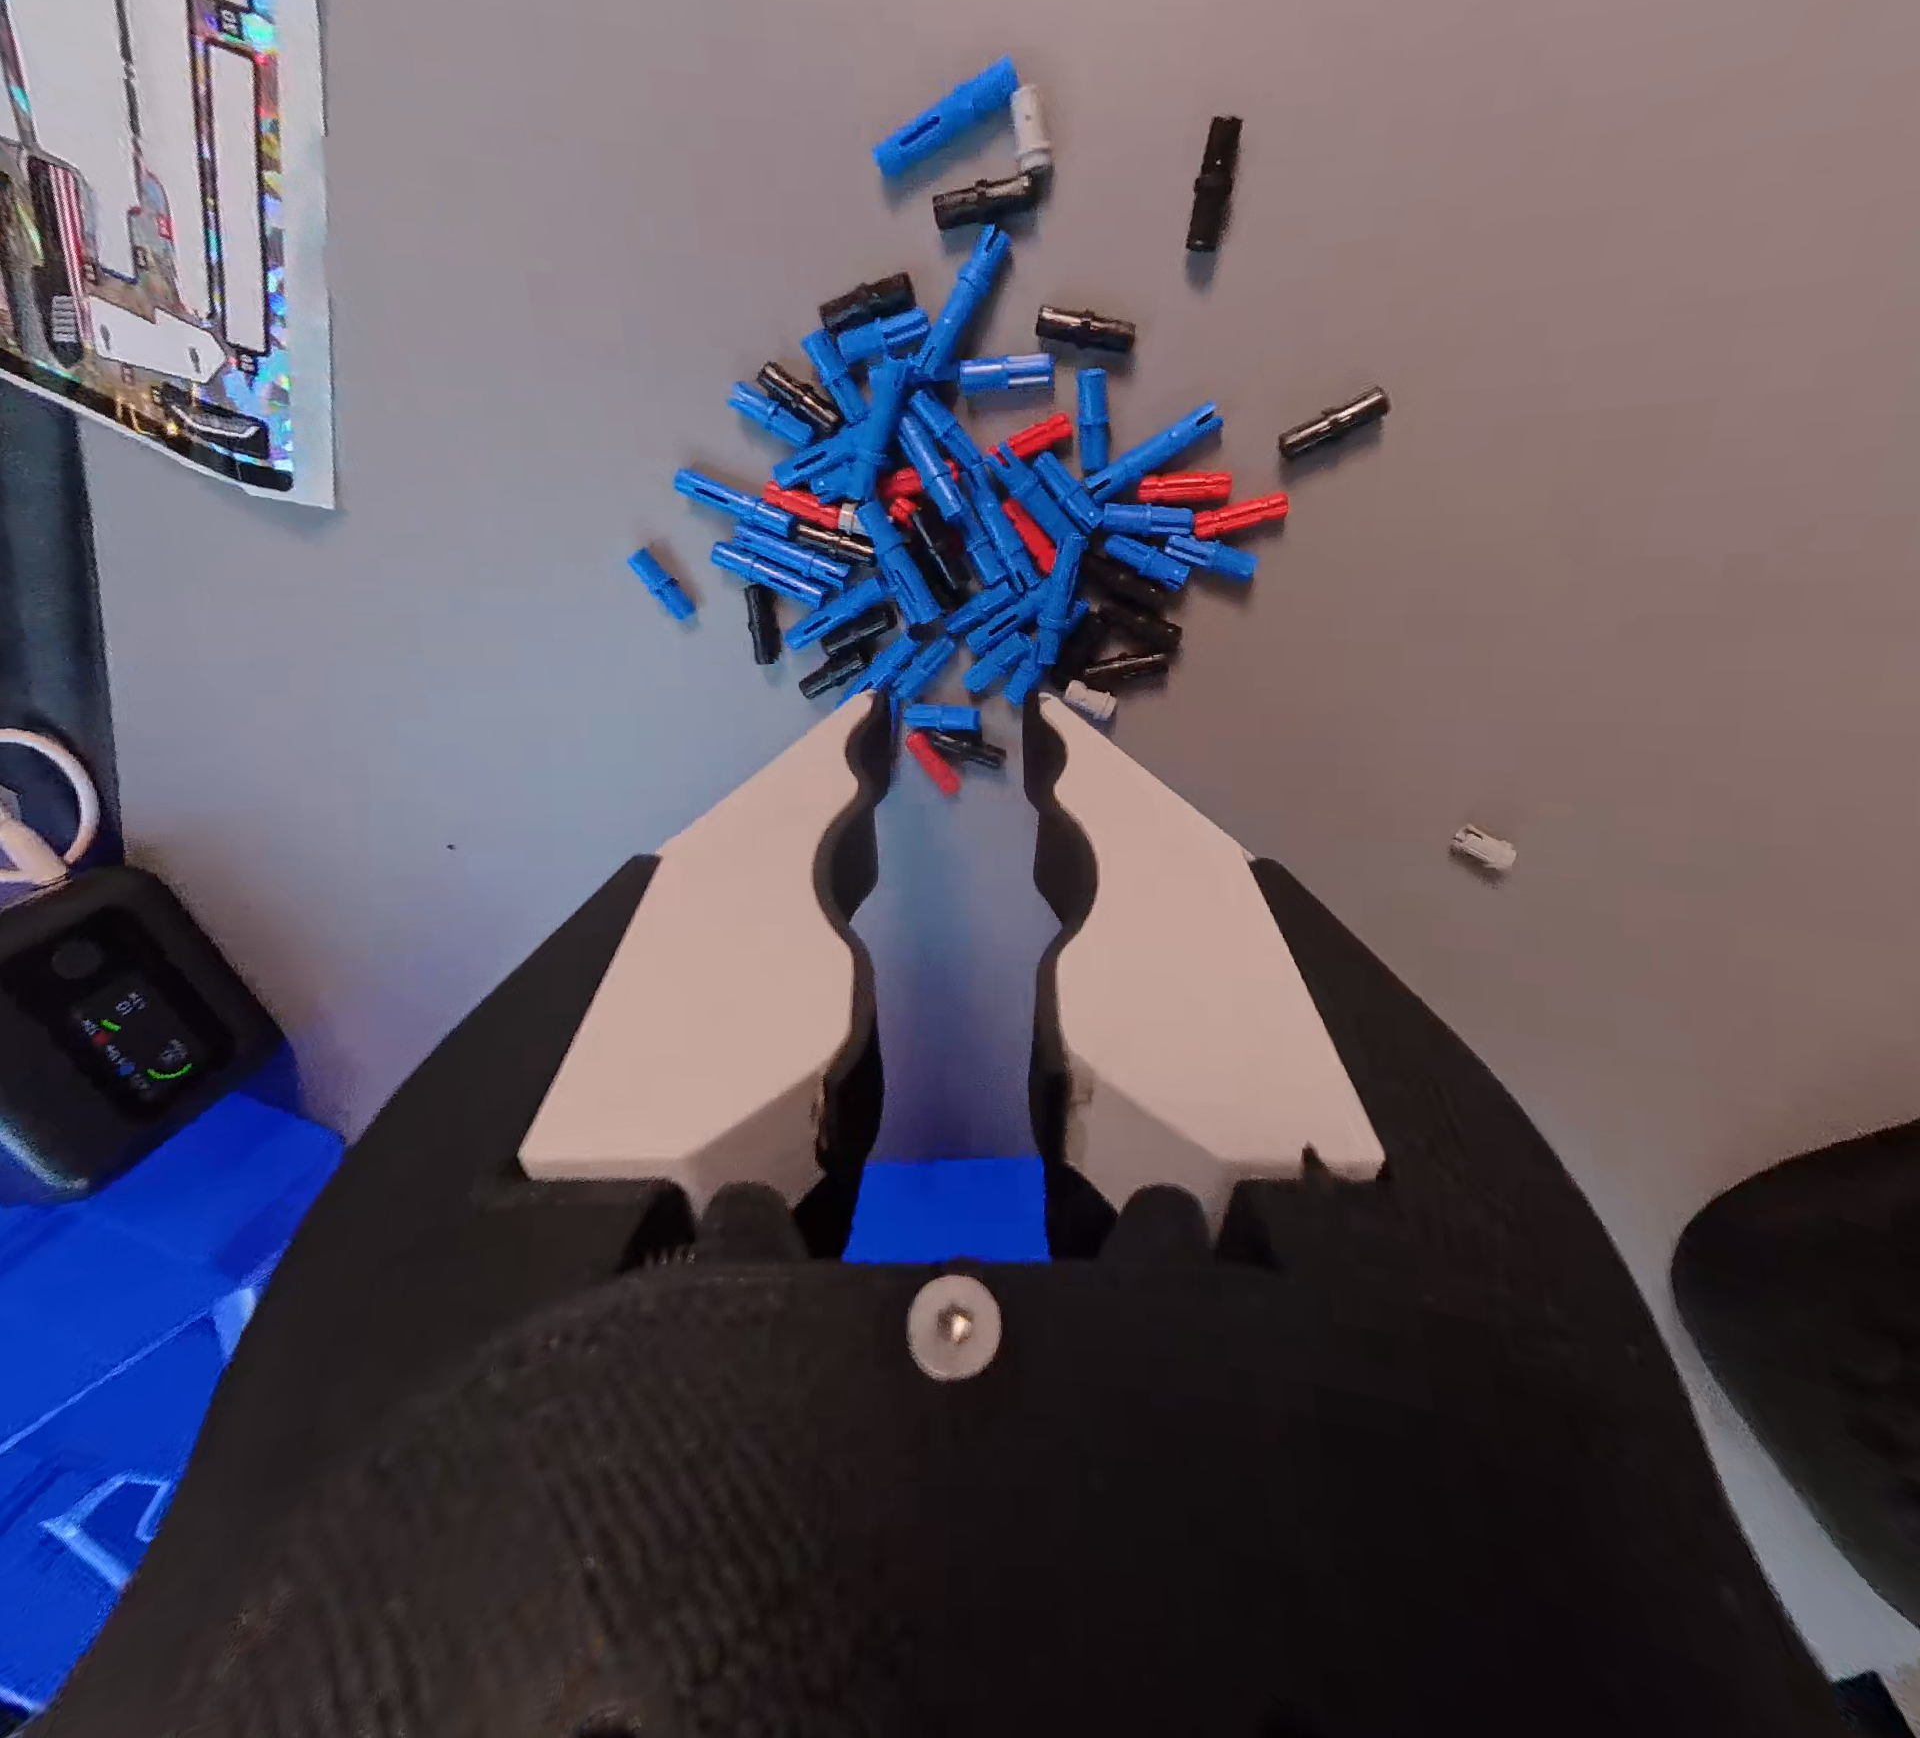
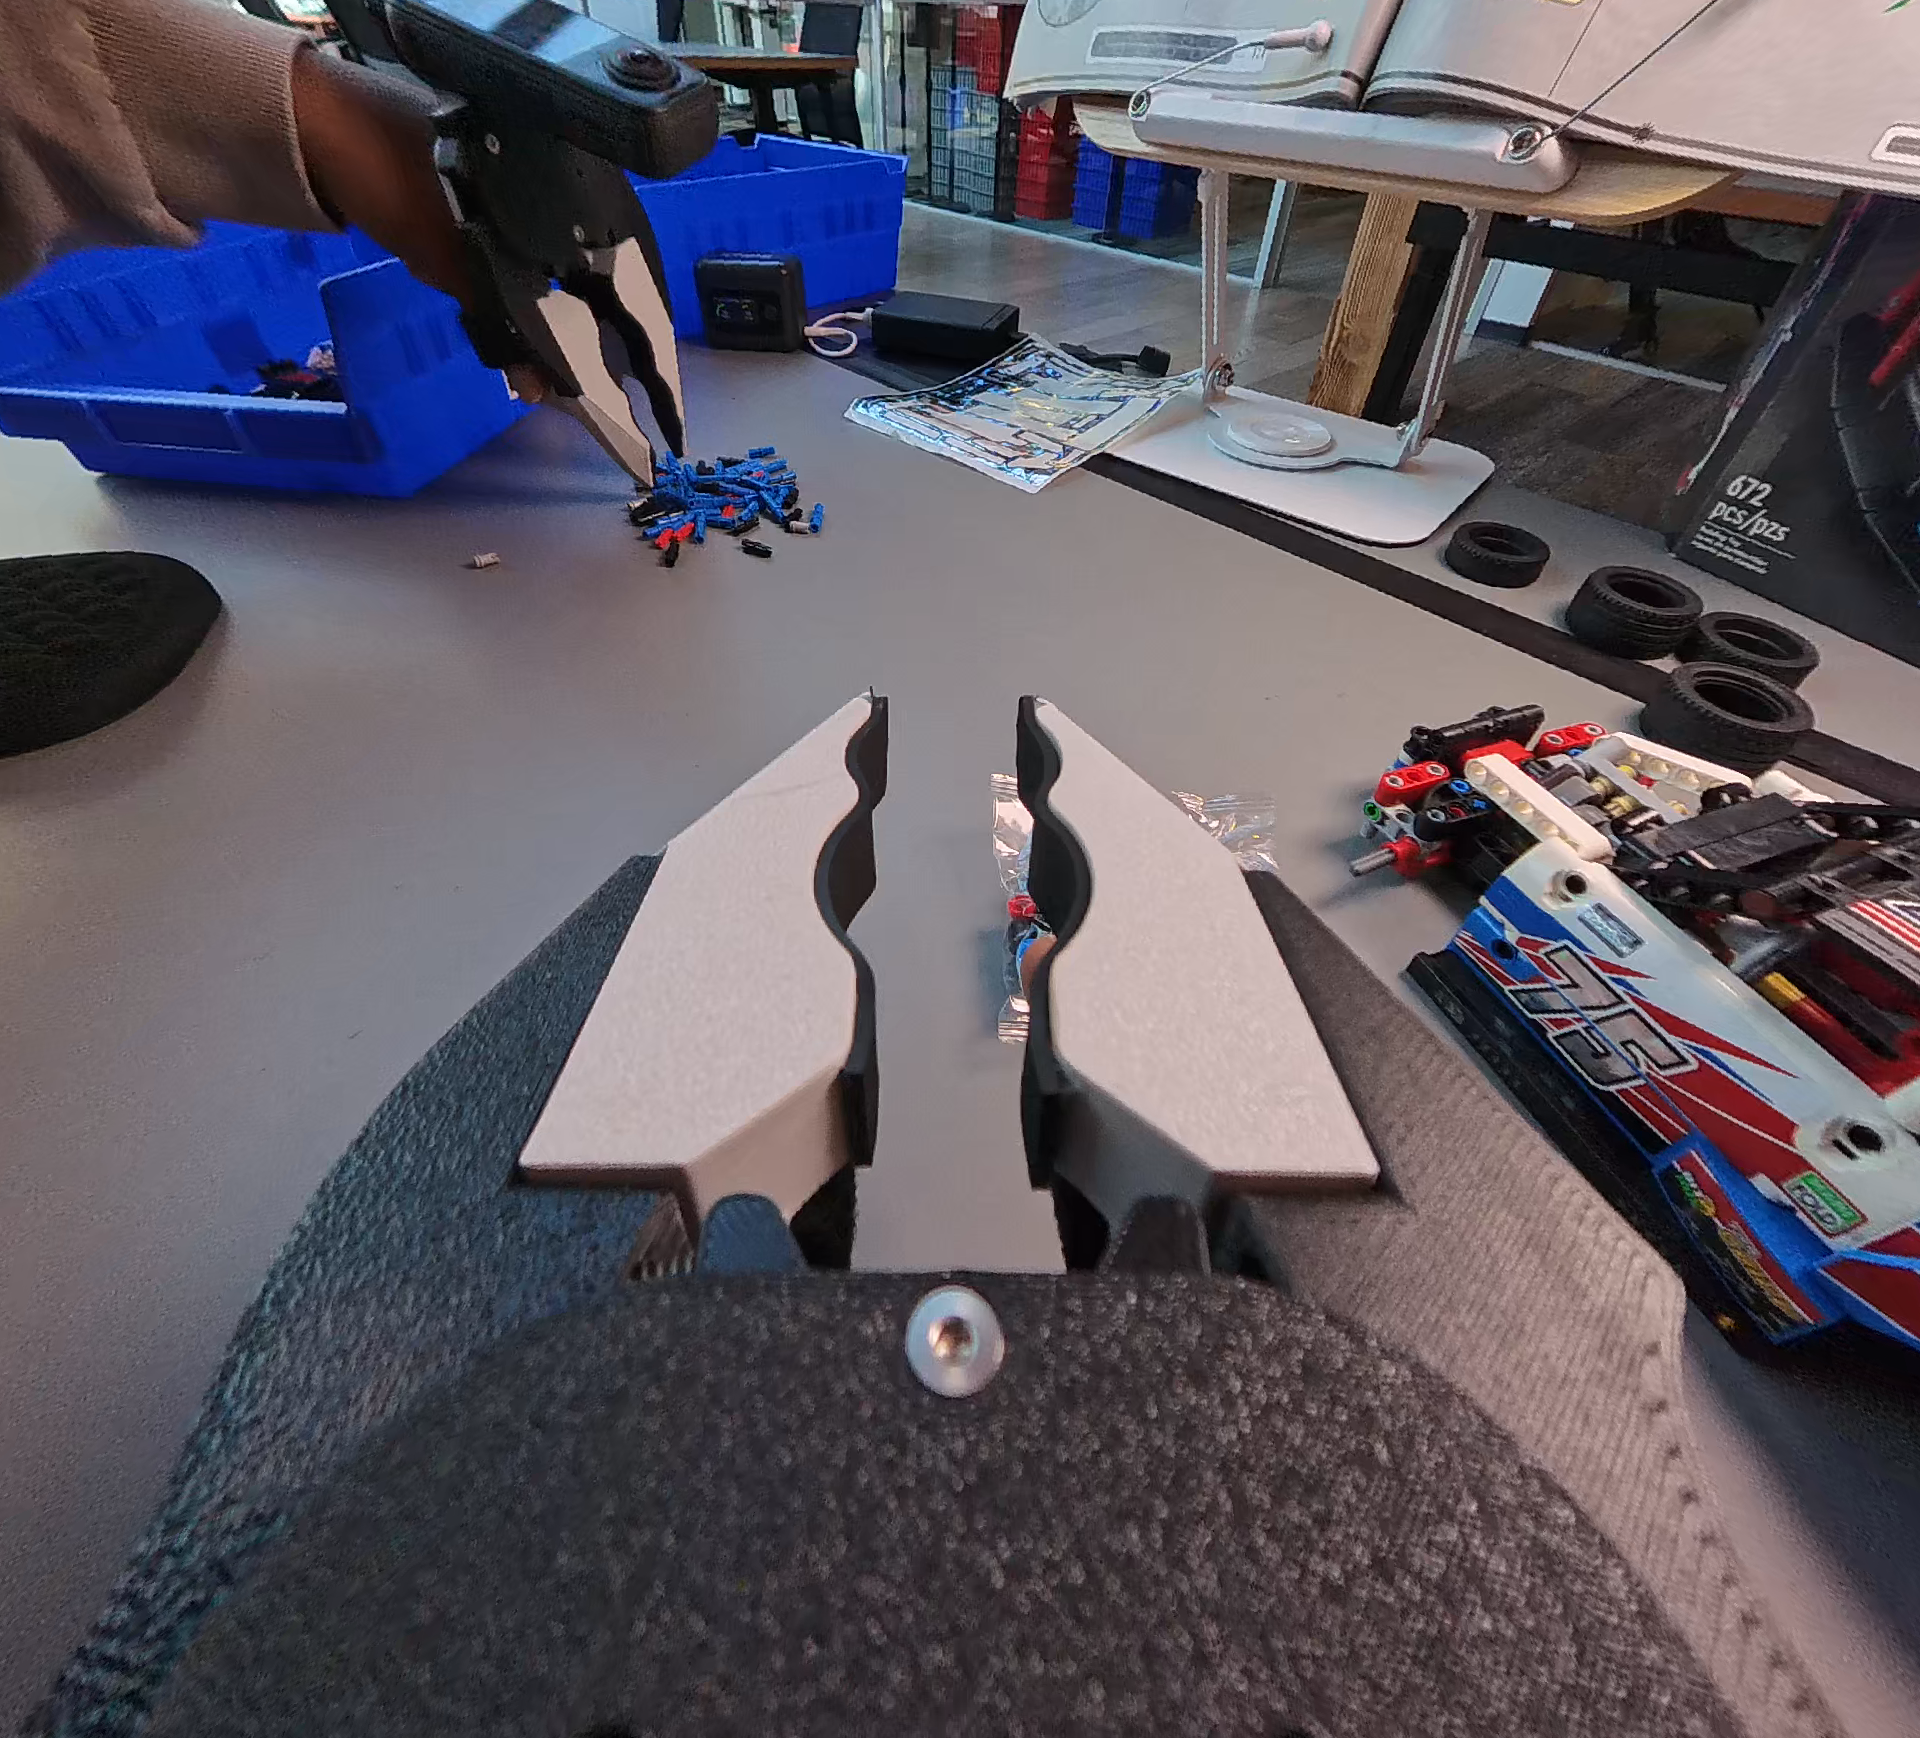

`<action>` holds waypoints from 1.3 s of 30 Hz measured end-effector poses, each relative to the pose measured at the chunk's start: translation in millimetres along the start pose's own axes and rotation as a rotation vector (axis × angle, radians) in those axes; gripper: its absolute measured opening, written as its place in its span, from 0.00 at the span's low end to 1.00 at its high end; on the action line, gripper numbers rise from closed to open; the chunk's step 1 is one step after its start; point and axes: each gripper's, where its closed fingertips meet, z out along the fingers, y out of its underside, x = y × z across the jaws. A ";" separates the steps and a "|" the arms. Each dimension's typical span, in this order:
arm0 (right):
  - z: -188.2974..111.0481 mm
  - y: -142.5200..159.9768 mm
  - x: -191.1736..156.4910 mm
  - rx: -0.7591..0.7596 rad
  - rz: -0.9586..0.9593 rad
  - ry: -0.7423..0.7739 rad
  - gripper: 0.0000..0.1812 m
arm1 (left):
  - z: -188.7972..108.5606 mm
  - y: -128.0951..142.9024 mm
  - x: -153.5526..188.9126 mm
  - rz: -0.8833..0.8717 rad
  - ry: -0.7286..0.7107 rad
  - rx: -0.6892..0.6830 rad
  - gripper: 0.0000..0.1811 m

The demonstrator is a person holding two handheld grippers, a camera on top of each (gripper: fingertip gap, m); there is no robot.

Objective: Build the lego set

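2 tongs (image 1: 956, 701) (image 2: 951, 701) agape; 4 tyres (image 2: 1631, 613); 1 car (image 2: 1704, 992); 1 pin pile (image 1: 966, 525).

**Open centre, crowded edges**

Bare grey tabletop (image 2: 727, 753) lies open centrally. Obstacles: heap of blue, black and red plastic pins (image 1: 966, 525), blue plastic bin (image 2: 249, 379) left, red-white-blue brick car (image 2: 1683, 992) and black rubber tyres (image 2: 1662, 639) right.

The race car model (image 2: 1714, 992) is cut off by the right edge.
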 end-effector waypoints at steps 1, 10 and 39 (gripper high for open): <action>0.0 -0.3 0.0 0.001 0.001 0.000 0.13 | -4.7 -1.4 3.7 -0.011 0.019 0.017 0.14; 0.9 0.0 -2.1 -0.001 -0.002 -0.007 0.13 | -19.1 28.7 98.9 0.166 0.235 -0.113 0.17; -3.8 -5.2 0.0 0.016 -0.016 0.005 0.13 | -15.2 -51.8 50.3 0.038 0.047 0.224 0.16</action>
